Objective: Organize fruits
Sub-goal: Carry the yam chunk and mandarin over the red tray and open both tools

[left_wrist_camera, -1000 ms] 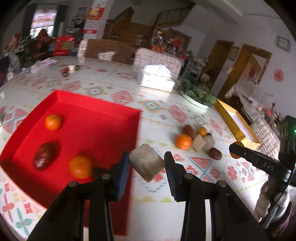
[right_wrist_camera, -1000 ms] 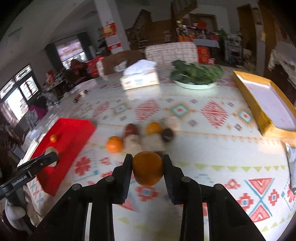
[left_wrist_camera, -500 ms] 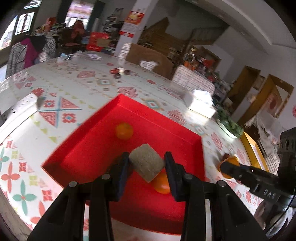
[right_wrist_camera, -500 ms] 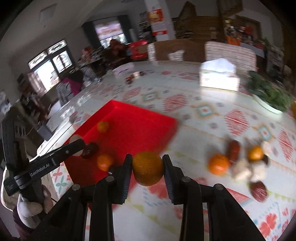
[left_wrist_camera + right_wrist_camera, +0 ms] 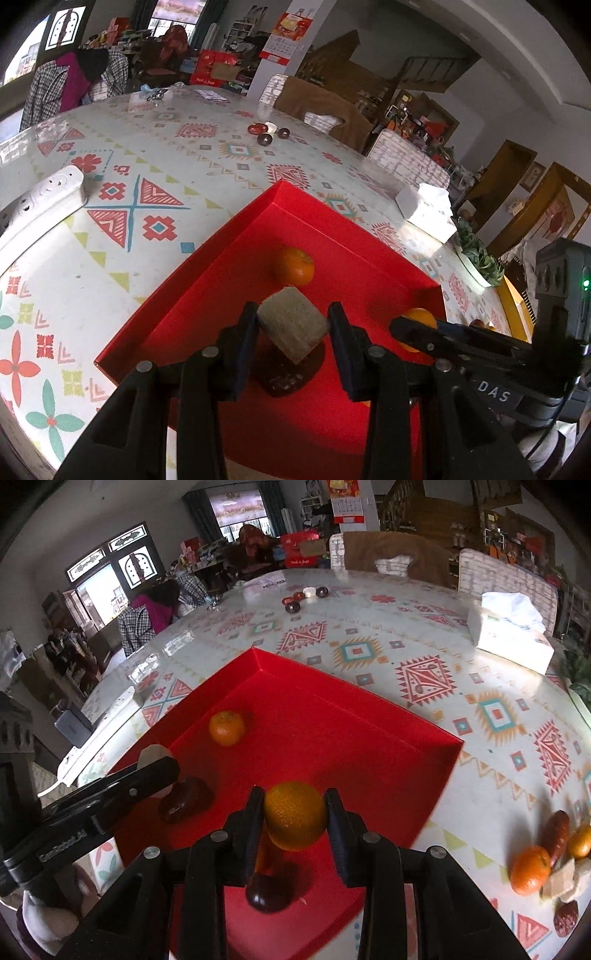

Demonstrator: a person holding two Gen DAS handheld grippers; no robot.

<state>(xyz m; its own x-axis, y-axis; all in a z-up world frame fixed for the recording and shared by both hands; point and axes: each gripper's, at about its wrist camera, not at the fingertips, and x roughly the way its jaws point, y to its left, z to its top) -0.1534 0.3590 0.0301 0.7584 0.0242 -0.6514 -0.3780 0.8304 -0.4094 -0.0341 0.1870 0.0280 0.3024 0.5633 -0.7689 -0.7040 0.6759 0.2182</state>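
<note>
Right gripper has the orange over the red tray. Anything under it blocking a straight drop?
Partly. The right gripper holds the orange over the red tray's near end, and a dark date-like fruit lies on the tray floor right below it. The floor farther in, toward the small orange, is bare.

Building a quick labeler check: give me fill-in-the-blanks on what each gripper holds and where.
1. The left gripper holds a tan ____.
2. The right gripper is shut on an ____.
3. Both grippers hover over the ____ tray.
4. A tangerine lies ____ the tray.

Missing: cube; orange; red; inside
</note>
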